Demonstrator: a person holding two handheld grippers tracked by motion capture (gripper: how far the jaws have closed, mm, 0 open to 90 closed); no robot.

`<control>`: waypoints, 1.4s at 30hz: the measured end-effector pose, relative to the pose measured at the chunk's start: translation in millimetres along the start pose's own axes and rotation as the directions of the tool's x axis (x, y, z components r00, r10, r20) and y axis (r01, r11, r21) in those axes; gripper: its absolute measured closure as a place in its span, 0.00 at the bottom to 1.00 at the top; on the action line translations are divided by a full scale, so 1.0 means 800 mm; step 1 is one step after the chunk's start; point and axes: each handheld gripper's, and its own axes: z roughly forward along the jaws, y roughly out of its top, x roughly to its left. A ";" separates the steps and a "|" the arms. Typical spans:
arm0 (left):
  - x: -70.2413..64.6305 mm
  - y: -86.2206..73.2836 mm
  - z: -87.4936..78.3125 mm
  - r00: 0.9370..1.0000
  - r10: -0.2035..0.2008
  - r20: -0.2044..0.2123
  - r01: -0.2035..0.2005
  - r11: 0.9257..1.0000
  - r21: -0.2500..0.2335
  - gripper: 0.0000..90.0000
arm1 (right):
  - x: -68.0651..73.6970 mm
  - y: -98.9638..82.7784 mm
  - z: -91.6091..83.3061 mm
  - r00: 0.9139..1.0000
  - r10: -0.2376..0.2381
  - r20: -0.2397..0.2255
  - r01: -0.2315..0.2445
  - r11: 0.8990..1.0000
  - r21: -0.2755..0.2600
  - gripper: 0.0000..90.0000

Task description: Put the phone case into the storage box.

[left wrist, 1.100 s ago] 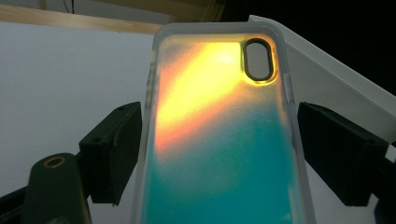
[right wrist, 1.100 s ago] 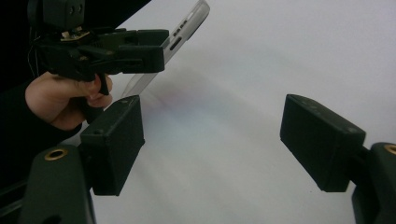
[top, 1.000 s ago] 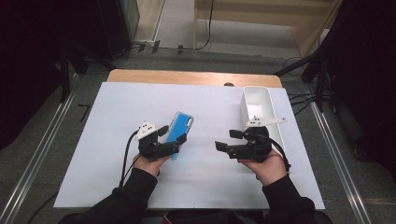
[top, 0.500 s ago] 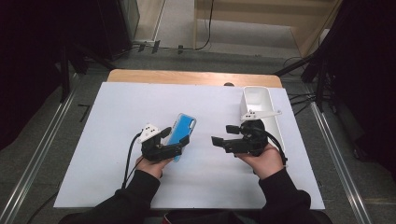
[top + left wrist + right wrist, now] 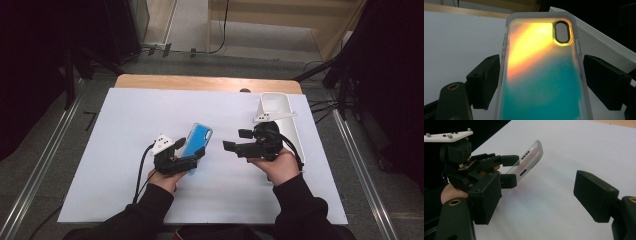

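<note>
A phone case [image 5: 198, 138] with a blue-to-orange back and clear rim is held tilted above the white table [image 5: 125, 120]. My left gripper [image 5: 190, 152] is shut on its long edges. In the left gripper view the case [image 5: 541, 75] fills the space between both jaws, its camera cut-out at the far end. My right gripper [image 5: 236, 140] is a little to the right of the case, pointing left at it, open with nothing between its jaws. From the right gripper view [image 5: 541, 195] I see the left gripper [image 5: 510, 170] clamping the case [image 5: 530, 157] by its sides.
A white oblong tray [image 5: 277, 107] stands at the right of the table, just behind my right hand. A wooden strip [image 5: 200, 82] runs along the far edge. Metal rails flank the table on both sides.
My right gripper has shifted slightly left and farther up the table, toward the case. The left gripper and the case have barely moved.
</note>
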 end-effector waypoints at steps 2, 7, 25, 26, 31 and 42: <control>-0.001 -0.001 0.001 1.000 0.003 -0.002 -0.003 1.000 -0.001 0.18 | 0.000 0.001 0.001 1.000 0.008 0.000 -0.008 1.000 0.004 0.23; -0.003 -0.002 0.001 1.000 0.009 -0.001 -0.009 1.000 -0.001 0.18 | -0.002 0.005 0.006 1.000 0.014 0.000 -0.014 1.000 0.005 0.23; -0.009 -0.006 0.003 1.000 0.022 -0.012 -0.022 1.000 -0.012 0.18 | -0.012 0.013 0.021 0.994 0.108 -0.019 -0.108 0.994 0.015 0.25; -0.009 -0.006 0.003 1.000 0.025 -0.012 -0.025 1.000 -0.013 0.18 | -0.013 0.014 0.022 0.994 0.107 -0.021 -0.106 0.994 0.017 0.25; -0.009 -0.007 0.002 0.999 0.033 -0.012 -0.033 0.999 -0.012 0.18 | -0.012 0.017 0.028 0.994 0.108 -0.026 -0.108 0.994 0.012 0.25; -0.011 -0.007 0.003 0.999 0.043 -0.009 -0.043 0.999 -0.017 0.18 | -0.013 0.022 0.041 0.991 0.131 -0.040 -0.130 0.991 0.025 0.25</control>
